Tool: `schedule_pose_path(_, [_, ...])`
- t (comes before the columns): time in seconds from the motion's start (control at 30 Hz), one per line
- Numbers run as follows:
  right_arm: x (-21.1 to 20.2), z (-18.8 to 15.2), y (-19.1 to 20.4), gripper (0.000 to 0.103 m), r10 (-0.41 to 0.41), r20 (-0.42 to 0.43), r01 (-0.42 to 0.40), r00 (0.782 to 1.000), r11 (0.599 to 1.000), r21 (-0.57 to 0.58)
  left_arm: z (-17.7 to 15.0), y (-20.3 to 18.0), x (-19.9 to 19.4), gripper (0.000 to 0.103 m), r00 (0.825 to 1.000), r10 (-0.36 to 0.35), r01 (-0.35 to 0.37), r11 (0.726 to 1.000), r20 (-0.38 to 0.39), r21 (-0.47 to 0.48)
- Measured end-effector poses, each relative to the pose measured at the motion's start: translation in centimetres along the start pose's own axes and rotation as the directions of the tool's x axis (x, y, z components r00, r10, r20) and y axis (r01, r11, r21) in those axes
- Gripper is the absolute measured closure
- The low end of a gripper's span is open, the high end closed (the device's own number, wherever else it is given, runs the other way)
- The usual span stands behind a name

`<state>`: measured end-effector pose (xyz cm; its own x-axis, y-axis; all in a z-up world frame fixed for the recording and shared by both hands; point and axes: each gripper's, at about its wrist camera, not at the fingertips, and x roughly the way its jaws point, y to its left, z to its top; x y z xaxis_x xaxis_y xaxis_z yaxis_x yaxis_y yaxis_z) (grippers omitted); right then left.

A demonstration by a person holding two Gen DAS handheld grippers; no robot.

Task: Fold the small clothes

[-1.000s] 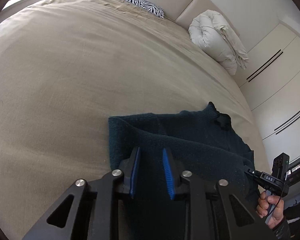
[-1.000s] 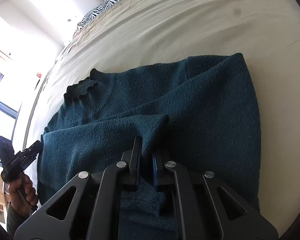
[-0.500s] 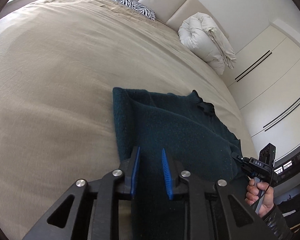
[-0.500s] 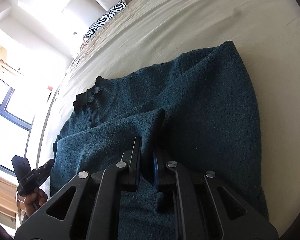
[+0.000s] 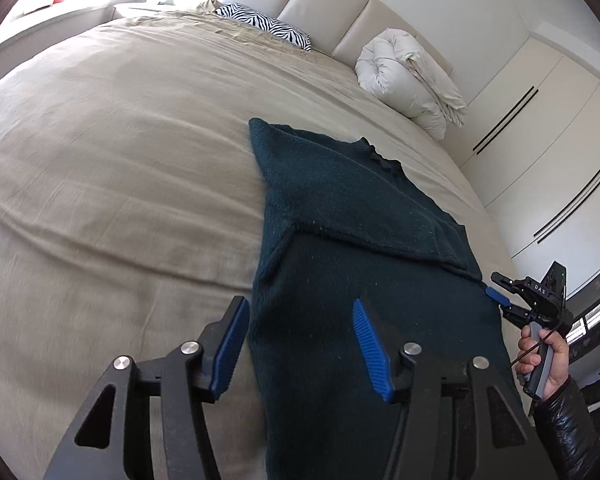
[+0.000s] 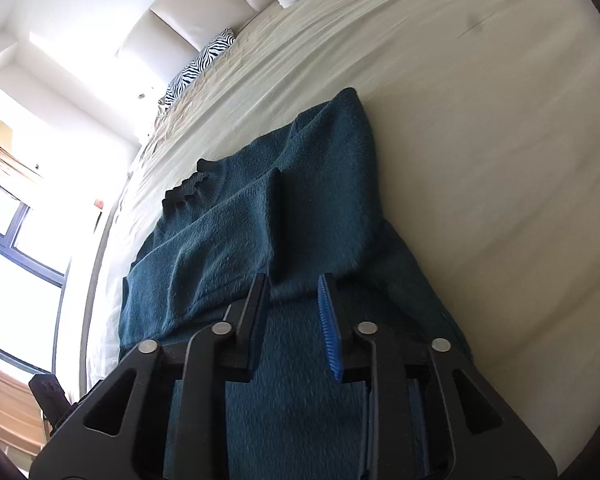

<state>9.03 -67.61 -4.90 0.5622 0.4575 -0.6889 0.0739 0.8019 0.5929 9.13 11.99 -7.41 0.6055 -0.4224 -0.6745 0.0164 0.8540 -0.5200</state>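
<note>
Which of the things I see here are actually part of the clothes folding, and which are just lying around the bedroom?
Part of the job:
- dark teal sweater, lying partly folded on the bed
- left hand-held gripper, jaws just opened, nothing between them
- right hand-held gripper, jaws just opened, nothing gripped

Just lying about:
- zebra-print pillow
- rolled white duvet
- beige bedspread, only the work surface

The sweater (image 5: 364,240) is spread on the bed (image 5: 120,184), its collar (image 5: 382,158) turned toward the headboard (image 5: 324,12). A sleeve (image 6: 220,240) is laid across its body. A striped pillow (image 5: 264,24) and a rolled duvet (image 5: 408,76) are set against the headboard, with wardrobe doors (image 5: 540,128) to the duvet's right.
</note>
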Motion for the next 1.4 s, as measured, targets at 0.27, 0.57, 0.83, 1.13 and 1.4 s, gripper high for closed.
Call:
schedule_pose_path(0.27, [-9.8,-7.8,-3.5,0.038,0.006,0.056,-0.008,0.998,0.999,0.046,-7.9,0.0,-4.4,0.036,0.996,-0.004,-0.002,0.998,-0.094,-0.060])
schedule_pose_path(0.57, [-15.6,-13.6,-8.0,0.038,-0.086,0.035,0.083,0.996,0.993,0.088,-12.2,0.1,-7.0,0.031,0.990,0.007,-0.021,0.995,-0.138,-0.095])
schedule_pose_path(0.83, [-16.9,-15.4,-9.2,0.038,-0.112,0.004,0.112,0.994,0.991,0.070,-13.0,-0.5,-7.4,0.031,0.986,0.012,-0.028,0.995,-0.168,-0.094])
schedule_pose_path(1.13, [-17.6,-16.4,-9.6,0.038,-0.079,-0.026,0.080,0.997,0.995,0.061,-14.5,-0.5,-7.9,0.031,0.974,-0.035,0.017,0.996,-0.224,-0.083])
schedule_pose_path(1.4, [-18.5,-17.0,-10.1,0.038,-0.041,-0.047,0.045,0.998,0.996,0.077,-15.2,-0.8,-7.8,0.031,0.966,-0.026,0.006,0.997,-0.259,-0.075])
